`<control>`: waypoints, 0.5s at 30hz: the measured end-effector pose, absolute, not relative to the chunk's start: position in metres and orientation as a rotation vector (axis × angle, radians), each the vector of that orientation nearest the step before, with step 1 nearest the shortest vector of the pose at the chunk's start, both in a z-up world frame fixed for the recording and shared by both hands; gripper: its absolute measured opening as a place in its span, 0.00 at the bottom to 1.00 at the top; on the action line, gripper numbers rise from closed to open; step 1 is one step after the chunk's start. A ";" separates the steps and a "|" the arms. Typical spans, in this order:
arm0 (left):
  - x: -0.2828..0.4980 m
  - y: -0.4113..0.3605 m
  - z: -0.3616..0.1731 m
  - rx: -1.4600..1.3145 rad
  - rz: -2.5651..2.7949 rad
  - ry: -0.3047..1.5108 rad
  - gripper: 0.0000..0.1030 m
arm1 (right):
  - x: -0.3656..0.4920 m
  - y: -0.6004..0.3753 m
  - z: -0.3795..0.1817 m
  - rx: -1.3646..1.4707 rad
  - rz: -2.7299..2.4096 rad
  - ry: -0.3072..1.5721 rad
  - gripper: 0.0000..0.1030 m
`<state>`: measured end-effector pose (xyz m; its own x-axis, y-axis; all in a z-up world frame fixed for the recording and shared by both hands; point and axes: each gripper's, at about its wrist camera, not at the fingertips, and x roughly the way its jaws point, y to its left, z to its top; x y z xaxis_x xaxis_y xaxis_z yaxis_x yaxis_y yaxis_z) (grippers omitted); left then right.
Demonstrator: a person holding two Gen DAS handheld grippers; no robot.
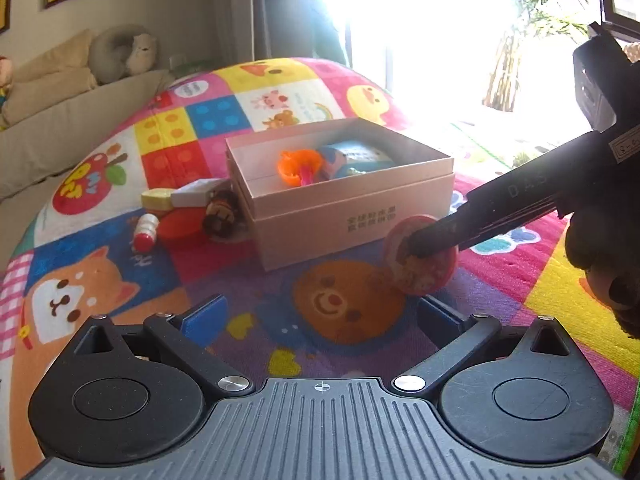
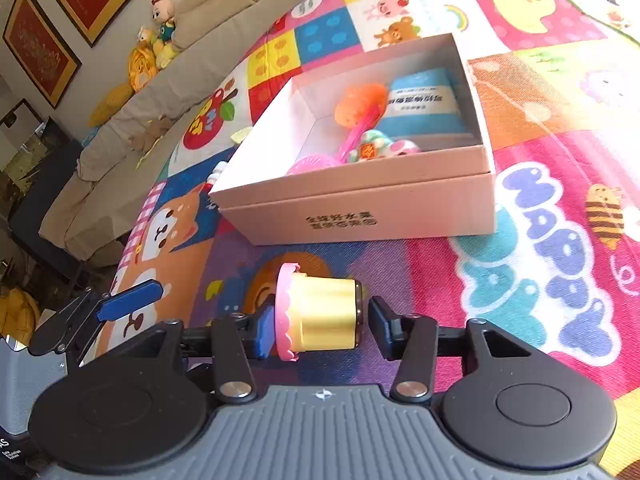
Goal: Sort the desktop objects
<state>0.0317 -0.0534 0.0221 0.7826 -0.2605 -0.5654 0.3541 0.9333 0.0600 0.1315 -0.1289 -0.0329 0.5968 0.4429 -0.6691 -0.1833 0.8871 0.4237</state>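
My right gripper [image 2: 318, 326] is shut on a yellow toy cupcake with a pink frilled top [image 2: 320, 312], held sideways above the mat in front of the pink cardboard box [image 2: 360, 216]. The cupcake [image 1: 420, 258] and right gripper also show in the left wrist view, near the box's [image 1: 340, 224] front right corner. The box holds an orange and pink toy [image 2: 356, 110], a blue packet [image 2: 424, 100] and a pastel rattle [image 2: 372, 148]. My left gripper [image 1: 320, 316] is open and empty above the mat, short of the box.
Left of the box lie a yellow block [image 1: 158, 198], a white box [image 1: 194, 196], a bee toy [image 1: 222, 212], a red piece [image 1: 180, 222] and a small red and white bottle [image 1: 145, 232]. A colourful play mat [image 1: 348, 304] covers the floor. A beige sofa [image 1: 60, 120] stands at the left.
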 end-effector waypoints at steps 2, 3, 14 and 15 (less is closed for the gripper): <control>0.036 -0.053 0.019 0.165 -0.312 0.602 1.00 | 0.125 -0.137 -0.032 0.294 0.319 0.797 0.70; 0.039 -0.051 0.018 0.160 -0.297 0.615 1.00 | 0.122 -0.141 -0.032 0.286 0.306 0.775 0.73; 0.102 0.006 0.022 0.064 0.025 0.598 1.00 | 0.098 -0.165 -0.027 0.227 0.234 0.628 0.75; 0.111 0.013 0.022 0.064 0.071 0.583 1.00 | 0.094 -0.164 -0.025 0.218 0.243 0.608 0.79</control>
<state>0.1107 0.0128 0.0220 0.8326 0.0849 -0.5473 -0.0485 0.9956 0.0805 0.0945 -0.1642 -0.0248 0.7942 0.2879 -0.5352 -0.1608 0.9488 0.2717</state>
